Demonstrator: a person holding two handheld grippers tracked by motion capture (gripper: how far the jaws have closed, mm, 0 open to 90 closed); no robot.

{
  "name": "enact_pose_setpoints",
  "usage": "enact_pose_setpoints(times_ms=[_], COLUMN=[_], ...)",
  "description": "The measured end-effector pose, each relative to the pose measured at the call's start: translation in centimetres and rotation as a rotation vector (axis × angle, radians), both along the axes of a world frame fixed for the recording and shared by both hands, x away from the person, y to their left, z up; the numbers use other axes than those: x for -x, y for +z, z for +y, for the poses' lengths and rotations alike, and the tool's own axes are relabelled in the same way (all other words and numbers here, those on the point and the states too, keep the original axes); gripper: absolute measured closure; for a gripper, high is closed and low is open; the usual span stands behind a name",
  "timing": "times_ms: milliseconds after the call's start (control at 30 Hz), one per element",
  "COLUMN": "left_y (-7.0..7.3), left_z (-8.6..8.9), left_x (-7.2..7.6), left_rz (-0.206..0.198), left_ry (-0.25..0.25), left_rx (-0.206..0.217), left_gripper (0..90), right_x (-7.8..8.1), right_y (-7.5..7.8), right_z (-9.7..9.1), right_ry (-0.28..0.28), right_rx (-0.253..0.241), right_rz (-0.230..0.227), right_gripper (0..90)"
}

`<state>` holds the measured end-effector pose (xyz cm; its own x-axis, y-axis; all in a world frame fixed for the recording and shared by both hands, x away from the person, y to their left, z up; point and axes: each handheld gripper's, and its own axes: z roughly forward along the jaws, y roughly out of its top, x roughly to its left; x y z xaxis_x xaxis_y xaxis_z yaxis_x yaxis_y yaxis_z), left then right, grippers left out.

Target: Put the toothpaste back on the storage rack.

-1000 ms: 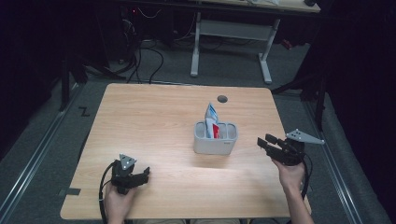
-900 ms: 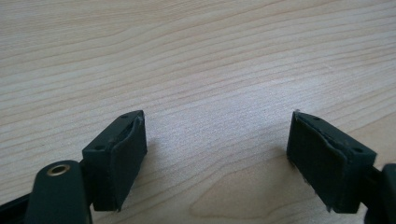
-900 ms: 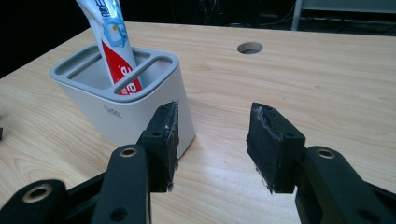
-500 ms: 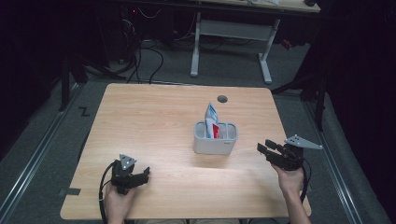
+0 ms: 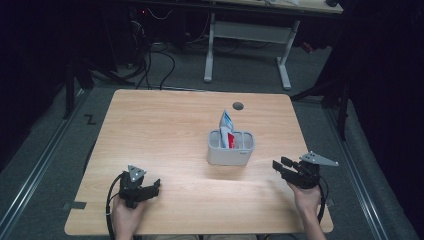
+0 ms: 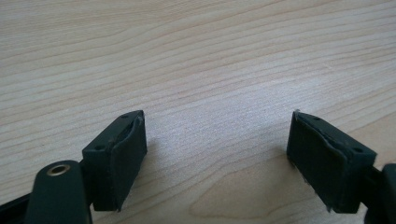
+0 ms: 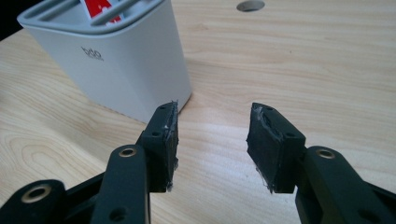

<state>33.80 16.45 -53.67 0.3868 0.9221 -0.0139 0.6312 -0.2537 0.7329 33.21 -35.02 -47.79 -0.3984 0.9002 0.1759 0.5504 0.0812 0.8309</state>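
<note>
**Right gripper lower beside the holder**

Since the earlier frames the right gripper [image 5: 284, 165] has dropped toward the surface [image 5: 165, 125] and come a little nearer the person; the left gripper [image 5: 150, 187] has stayed where it was, near the front left edge.

The holder [image 5: 231, 148], a white compartmented tub, stands upright right of the surface's middle, just in front of the round cable hole [image 5: 238, 106]. Its long axis runs left to right across the surface. A tube [image 5: 226, 125] stands in it, nearly upright with its top leaning slightly left, and its long axis rises out of the rim; a red item [image 5: 231, 140] sits beside it.

The right gripper points left toward the holder, near it but apart, jaws partly open with nothing between them. In the left gripper view the jaws stand wide over bare wood.
</note>
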Motion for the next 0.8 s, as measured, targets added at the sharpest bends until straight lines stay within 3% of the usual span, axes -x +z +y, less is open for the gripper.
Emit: enact_pose_setpoints(times_ms=[367,800], left_y=[0.0,0.0], left_z=[0.0,0.0], left_x=[0.0,0.0], left_rz=[0.0,0.0], left_ry=[0.0,0.0], left_rx=[0.0,0.0], left_gripper=[20.5,20.5], right_x=[0.2,0.1], right_y=[-1.6,-3.4], right_z=[0.4,1.1], right_ry=[-0.005,-0.006], right_rx=[0.025,0.099], right_rz=[0.035,0.071], right_gripper=[52.8,54.1])
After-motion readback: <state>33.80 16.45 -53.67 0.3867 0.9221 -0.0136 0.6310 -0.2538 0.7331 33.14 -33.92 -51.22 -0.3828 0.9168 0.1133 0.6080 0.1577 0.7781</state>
